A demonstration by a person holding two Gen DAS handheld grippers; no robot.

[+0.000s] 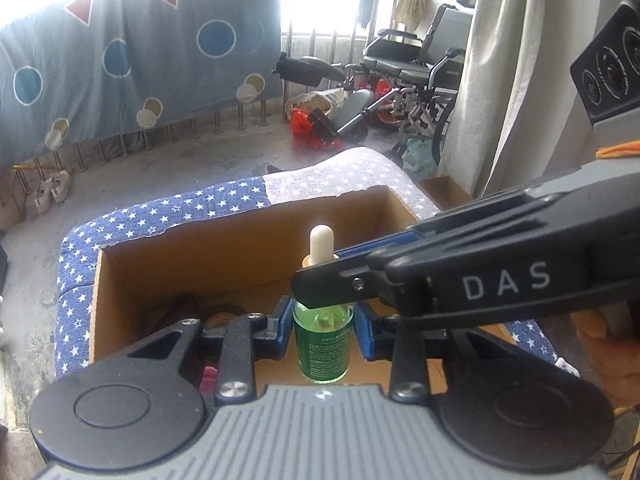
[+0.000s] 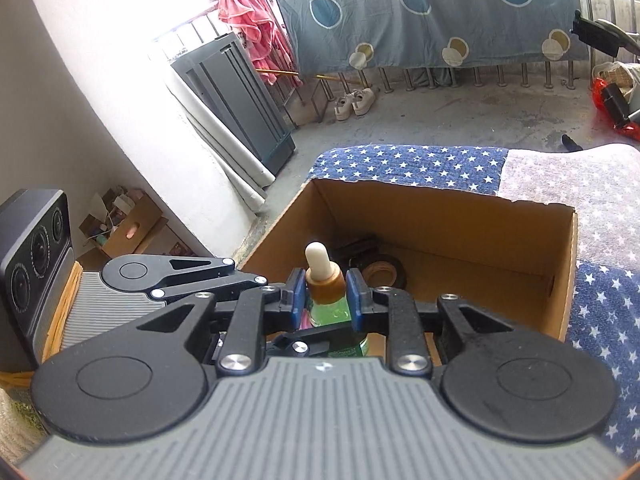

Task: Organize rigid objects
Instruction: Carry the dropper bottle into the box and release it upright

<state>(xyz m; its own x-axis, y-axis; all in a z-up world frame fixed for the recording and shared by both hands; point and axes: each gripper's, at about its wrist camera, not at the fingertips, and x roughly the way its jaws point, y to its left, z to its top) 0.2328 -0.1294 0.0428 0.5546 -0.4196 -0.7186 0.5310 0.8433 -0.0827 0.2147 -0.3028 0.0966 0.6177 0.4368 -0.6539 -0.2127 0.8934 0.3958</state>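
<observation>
Gripping a green dropper bottle with both tools at once, you've got it upright above the open cardboard box. Your left gripper pinches the glass body, blue pads pressed to either side of the green liquid. Your right gripper clamps higher up, pads squeezing the brown collar just under the white rubber bulb. From the left wrist view, the right tool's black fingers cross in from the right side and cover the bottle's neck. From the right wrist view, the left tool sits lower and to the left, its fingers reaching under yours. Down in the box, a dark ring-shaped roll lies on the floor, and something pink shows beside the left fingers. The box rests on a blue star-print cloth, with a grey patch to one side.
</observation>
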